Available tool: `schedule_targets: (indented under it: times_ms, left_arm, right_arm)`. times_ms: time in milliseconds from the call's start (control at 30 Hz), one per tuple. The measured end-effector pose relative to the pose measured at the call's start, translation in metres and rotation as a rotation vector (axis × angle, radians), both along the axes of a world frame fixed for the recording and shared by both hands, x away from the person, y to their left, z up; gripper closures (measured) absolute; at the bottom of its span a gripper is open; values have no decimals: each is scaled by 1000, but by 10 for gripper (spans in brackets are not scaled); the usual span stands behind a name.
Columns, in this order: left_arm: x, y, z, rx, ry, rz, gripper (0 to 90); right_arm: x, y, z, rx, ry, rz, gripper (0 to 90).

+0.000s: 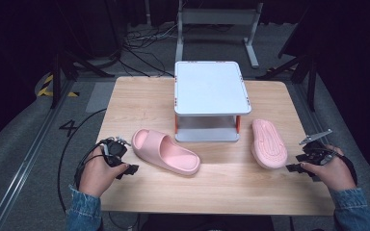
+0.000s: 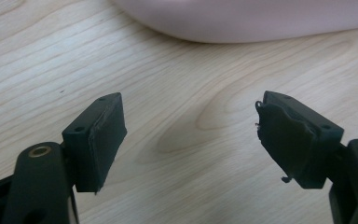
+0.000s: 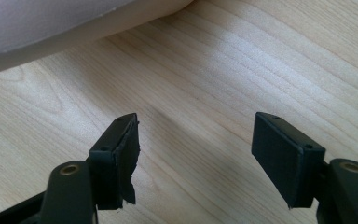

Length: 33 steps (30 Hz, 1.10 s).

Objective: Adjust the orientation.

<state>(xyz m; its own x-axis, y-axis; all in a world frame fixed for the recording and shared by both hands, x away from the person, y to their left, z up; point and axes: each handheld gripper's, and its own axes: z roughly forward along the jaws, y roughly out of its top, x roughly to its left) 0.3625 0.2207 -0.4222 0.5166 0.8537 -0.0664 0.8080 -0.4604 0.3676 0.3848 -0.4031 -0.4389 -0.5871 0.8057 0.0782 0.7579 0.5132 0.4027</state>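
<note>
Two pink slippers lie on the wooden table (image 1: 221, 187). One slipper (image 1: 165, 151) rests upright left of centre; its edge (image 2: 242, 18) fills the top of the left gripper view. The other slipper (image 1: 268, 143) lies sole up at the right; its side (image 3: 51, 23) crosses the top left of the right gripper view. My left gripper (image 1: 127, 168) (image 2: 191, 140) sits just left of the upright slipper, open with nothing between its jaws. My right gripper (image 1: 293, 163) (image 3: 196, 158) rests just right of the overturned slipper, open as well, with bare wood between its jaws.
A white two-tier rack (image 1: 211, 98) stands at the back centre of the table, its lower shelf facing me. Cables (image 1: 77, 144) trail off the left edge to the floor. Bare wood stretches along the front between my hands.
</note>
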Motion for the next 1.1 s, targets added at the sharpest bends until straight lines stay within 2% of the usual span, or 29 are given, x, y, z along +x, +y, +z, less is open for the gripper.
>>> schedule_targets:
  times_ms: [100, 167, 200, 233, 300, 367, 433, 467, 500, 533, 567, 600, 667, 733, 867, 933, 1000, 1100]
  left_arm:
    - [0, -2, 2, 33, -8, 12, 270]
    - [1, -1, 5, 38, -4, 24, 280]
    - [1, -1, 8, 49, -9, 7, 277]
    - [1, -1, 9, 62, -32, -19, 271]
    - [2, -3, 12, 73, -23, -40, 240]
    - [2, -4, 12, 79, -17, -38, 221]
    - [3, -6, 14, 72, -12, -13, 218]
    - [2, -9, 16, 62, -21, -19, 200]
    - [2, -12, 18, 50, -37, -47, 205]
    - [2, -12, 18, 50, -37, -47, 221]
    - [1, -15, 23, 29, -69, -60, 235]
    - [0, -18, 26, 28, -84, -58, 231]
    - [0, -20, 29, 35, -98, -58, 204]
    - [1, -31, 37, 34, -145, -45, 187]
    - [3, -49, 41, 37, -154, -50, 180]
    - [4, -55, 41, 38, -159, -61, 209]
    - [2, -66, 41, 41, -189, -85, 234]
    - [5, -80, 39, 49, -233, -52, 236]
  right_arm:
    - [1, -1, 0, 6, -9, -9, 333]
    - [1, -1, -1, 5, -10, -8, 333]
    - [1, -1, -1, 6, -8, -9, 333]
    - [1, -1, -1, 5, -5, -13, 333]
    - [1, -1, -2, 8, 0, -15, 336]
    - [1, -2, -1, 8, 1, -19, 337]
    - [2, -2, 0, 7, -4, -20, 337]
    - [2, -1, 1, 9, -10, -22, 336]
    - [2, -1, 1, 9, -10, -20, 336]
    - [2, -1, 1, 9, -10, -20, 336]
    - [2, 0, 1, 11, -6, -15, 338]
    - [2, 1, 1, 12, 3, -19, 340]
    - [2, 1, 0, 14, 2, -19, 341]
    - [1, 1, -1, 9, 1, -18, 341]
    - [-2, -1, -2, 5, 2, -31, 338]
    - [-4, -1, -2, 8, 5, -38, 336]
    - [-7, -1, -1, 11, 9, -42, 343]
    - [-10, -3, 0, 12, -4, -42, 340]
